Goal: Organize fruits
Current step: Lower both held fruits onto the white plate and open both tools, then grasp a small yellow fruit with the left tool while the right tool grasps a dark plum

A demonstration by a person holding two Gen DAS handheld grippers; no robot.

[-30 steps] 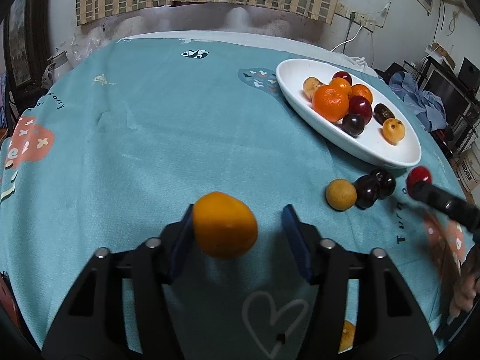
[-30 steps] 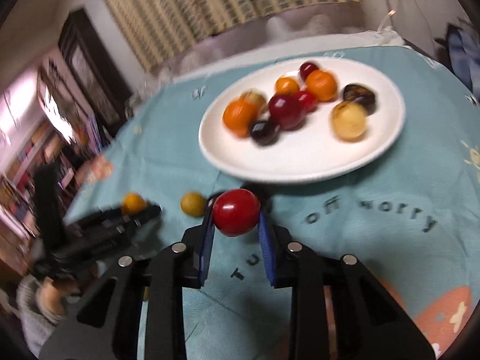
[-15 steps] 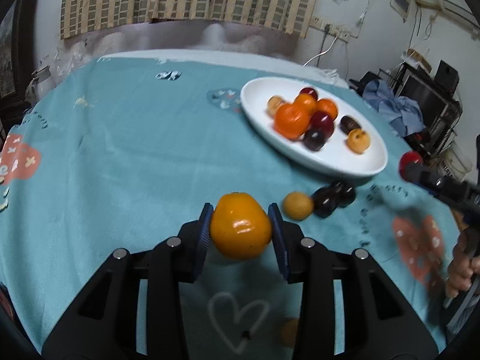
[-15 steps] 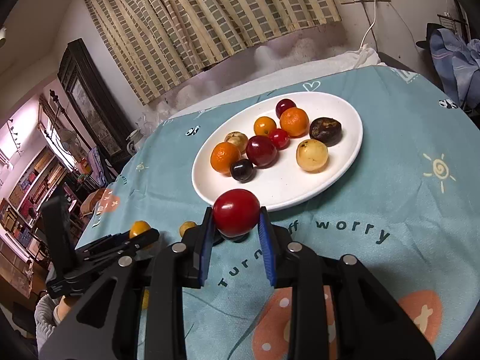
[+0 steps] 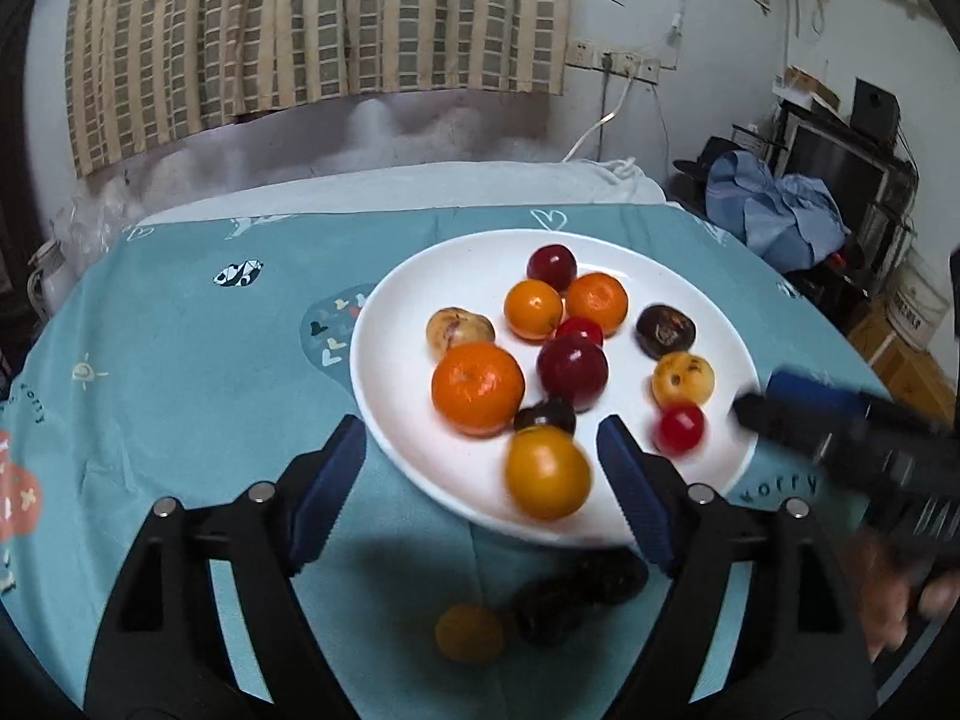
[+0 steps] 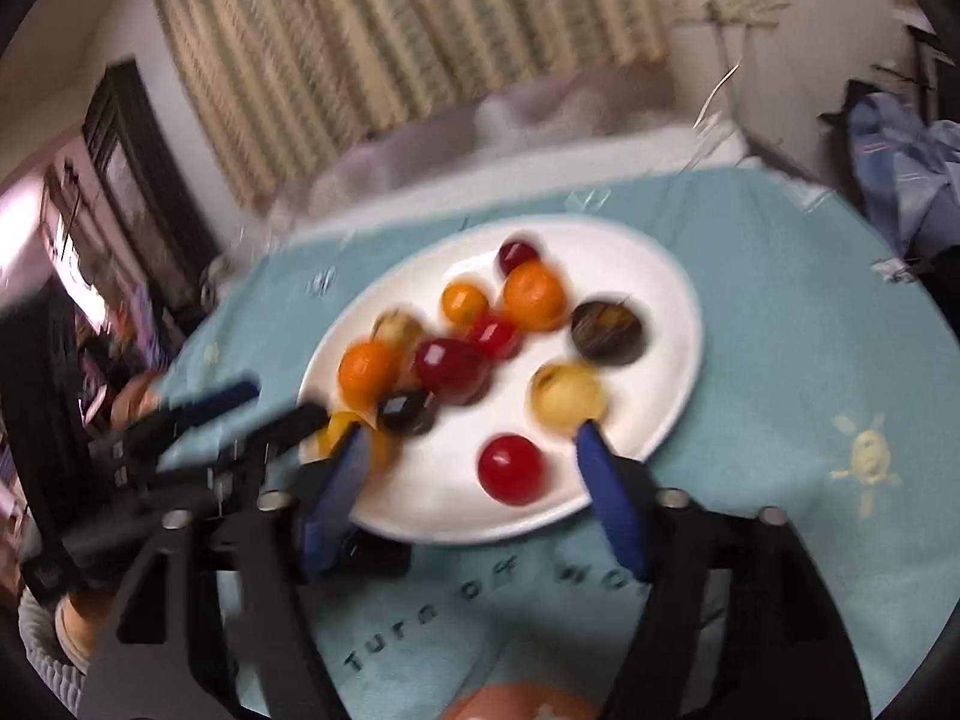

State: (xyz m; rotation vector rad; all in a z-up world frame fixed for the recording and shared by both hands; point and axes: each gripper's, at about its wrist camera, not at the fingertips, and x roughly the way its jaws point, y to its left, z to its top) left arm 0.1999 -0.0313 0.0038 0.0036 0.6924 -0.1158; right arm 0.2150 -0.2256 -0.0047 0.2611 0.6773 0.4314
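Note:
A white plate on the teal cloth holds several fruits. My left gripper is open at the plate's near edge; an orange fruit lies free between its jaws on the plate. My right gripper is open too; a red cherry-like fruit lies free on the plate between its jaws. That red fruit also shows in the left wrist view, beside the right gripper's fingers. The left gripper's fingers show at the plate's left.
A small orange fruit and dark fruits lie on the cloth just in front of the plate. A large mandarin and dark red plum sit mid-plate. Blue clothing lies beyond the table's right edge.
Both grippers moved over the plate and opened. The orange fruit left the left jaws and the red fruit left the right jaws; both now lie on the plate.

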